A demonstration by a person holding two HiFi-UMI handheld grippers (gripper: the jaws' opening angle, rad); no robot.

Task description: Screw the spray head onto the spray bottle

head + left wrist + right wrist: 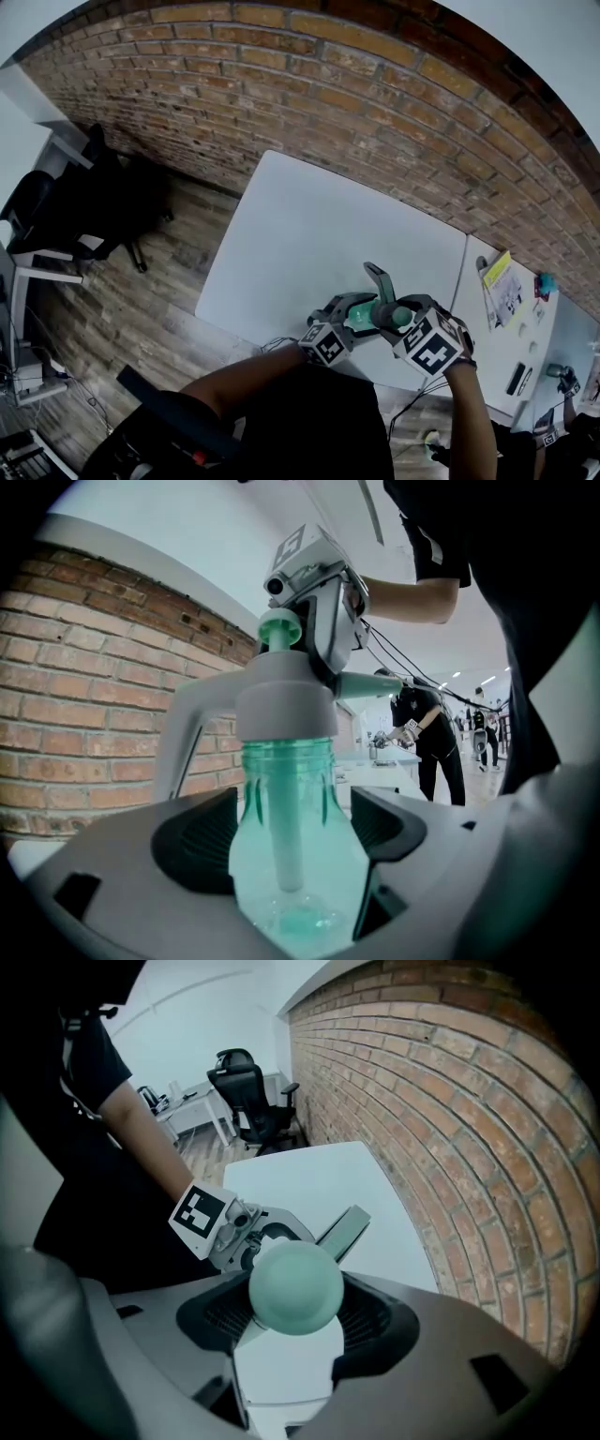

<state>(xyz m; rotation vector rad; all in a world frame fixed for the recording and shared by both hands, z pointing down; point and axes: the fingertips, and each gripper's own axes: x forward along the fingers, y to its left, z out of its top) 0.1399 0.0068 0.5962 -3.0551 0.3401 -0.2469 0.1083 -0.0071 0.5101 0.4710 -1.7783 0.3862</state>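
A translucent green spray bottle [291, 836] stands upright between the black pads of my left gripper [291, 829], which is shut on its lower body. The grey spray head [281, 705] with a green knob [295, 1286] sits on the bottle's neck, and its trigger lever [342, 1232] points away toward the brick wall. My right gripper [295, 1326] reaches down from above and is shut on the spray head. In the head view both grippers meet over the near edge of the white table [309, 225]: the left gripper [349, 317] and the right gripper [398, 319], with the bottle [362, 317] between them.
A brick wall [375, 103] runs behind the table. A second table [511, 328] to the right carries papers and small items. A black office chair [94, 202] stands at the left on the wooden floor. People stand far off in the left gripper view [427, 733].
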